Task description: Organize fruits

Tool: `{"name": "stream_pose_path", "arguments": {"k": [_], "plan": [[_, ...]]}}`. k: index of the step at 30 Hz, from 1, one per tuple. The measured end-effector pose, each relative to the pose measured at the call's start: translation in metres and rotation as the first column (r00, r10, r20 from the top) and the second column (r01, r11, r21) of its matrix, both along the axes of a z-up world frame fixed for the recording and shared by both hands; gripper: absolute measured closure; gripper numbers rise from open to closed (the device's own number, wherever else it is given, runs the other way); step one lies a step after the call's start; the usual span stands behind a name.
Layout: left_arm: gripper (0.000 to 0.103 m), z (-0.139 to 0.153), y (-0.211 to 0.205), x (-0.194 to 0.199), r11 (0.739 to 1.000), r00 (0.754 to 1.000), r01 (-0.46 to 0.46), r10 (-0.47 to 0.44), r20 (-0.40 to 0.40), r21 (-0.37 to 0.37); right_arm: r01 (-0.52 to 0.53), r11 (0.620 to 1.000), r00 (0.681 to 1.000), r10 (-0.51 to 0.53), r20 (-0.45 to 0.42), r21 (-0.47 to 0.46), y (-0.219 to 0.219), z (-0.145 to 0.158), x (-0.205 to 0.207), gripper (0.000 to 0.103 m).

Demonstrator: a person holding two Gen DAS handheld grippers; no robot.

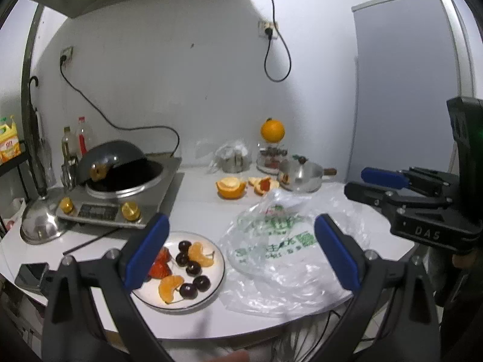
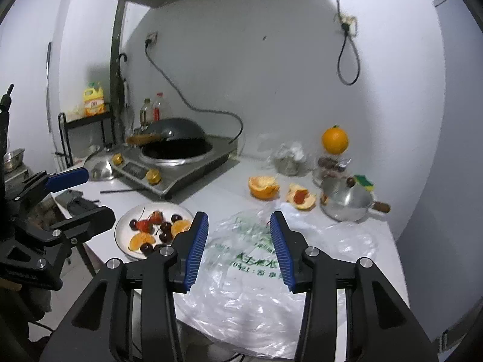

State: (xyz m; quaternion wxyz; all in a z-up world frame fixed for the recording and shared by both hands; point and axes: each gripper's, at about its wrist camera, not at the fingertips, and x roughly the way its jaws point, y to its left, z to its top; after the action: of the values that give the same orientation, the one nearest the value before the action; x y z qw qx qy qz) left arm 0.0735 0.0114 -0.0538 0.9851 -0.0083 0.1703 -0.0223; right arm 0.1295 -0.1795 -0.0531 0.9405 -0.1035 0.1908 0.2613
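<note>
A white plate (image 1: pixel 215 283) near the table's front edge holds dark cherries (image 1: pixel 193 268), orange segments (image 1: pixel 169 286) and strawberries (image 1: pixel 160 267); it also shows in the right wrist view (image 2: pixel 123 226). My left gripper (image 1: pixel 240 250) is open and empty, above the plate's right side and a clear plastic bag (image 1: pixel 286 259). My right gripper (image 2: pixel 238 250) is open and empty over the same bag (image 2: pixel 256 295). A whole orange (image 1: pixel 272 130) sits on a jar at the back. Orange peels (image 1: pixel 231 185) lie mid-table.
An induction cooker with a dark wok (image 1: pixel 120 175) stands at the back left, a steel lid (image 1: pixel 39 220) beside it. A small steel pot (image 1: pixel 300 175) sits near the peels. Bottles (image 1: pixel 75 141) and a bagged tin (image 1: pixel 235 157) line the wall.
</note>
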Motion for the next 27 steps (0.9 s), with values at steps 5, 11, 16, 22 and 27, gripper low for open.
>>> {"name": "stream_pose_path", "arguments": {"k": [5,11,16,22,27], "plan": [[0.005,0.024,-0.006,-0.014,1.0,0.999,-0.005,0.004,0.048,0.018,0.014,1.0,0.999,-0.016,0.049,0.027,-0.01,0.02,-0.013,0.056],[0.005,0.053,-0.01,-0.035,0.998,0.993,-0.015,0.007,0.122,0.062,-0.001,0.998,0.995,-0.004,0.098,0.057,-0.015,0.045,-0.03,0.048],[0.005,0.074,-0.011,-0.05,0.996,0.984,-0.048,0.033,0.175,0.08,-0.018,0.997,0.988,0.007,0.155,0.072,-0.015,0.067,-0.045,0.043],[0.005,0.096,-0.013,-0.065,0.992,0.972,-0.082,0.059,0.228,0.092,-0.029,0.996,0.977,0.01,0.211,0.084,-0.015,0.086,-0.059,0.038],[0.005,0.104,-0.009,-0.072,0.992,0.967,-0.107,0.087,0.238,0.072,-0.031,0.996,0.974,0.012,0.226,0.079,-0.015,0.093,-0.063,0.038]]}}
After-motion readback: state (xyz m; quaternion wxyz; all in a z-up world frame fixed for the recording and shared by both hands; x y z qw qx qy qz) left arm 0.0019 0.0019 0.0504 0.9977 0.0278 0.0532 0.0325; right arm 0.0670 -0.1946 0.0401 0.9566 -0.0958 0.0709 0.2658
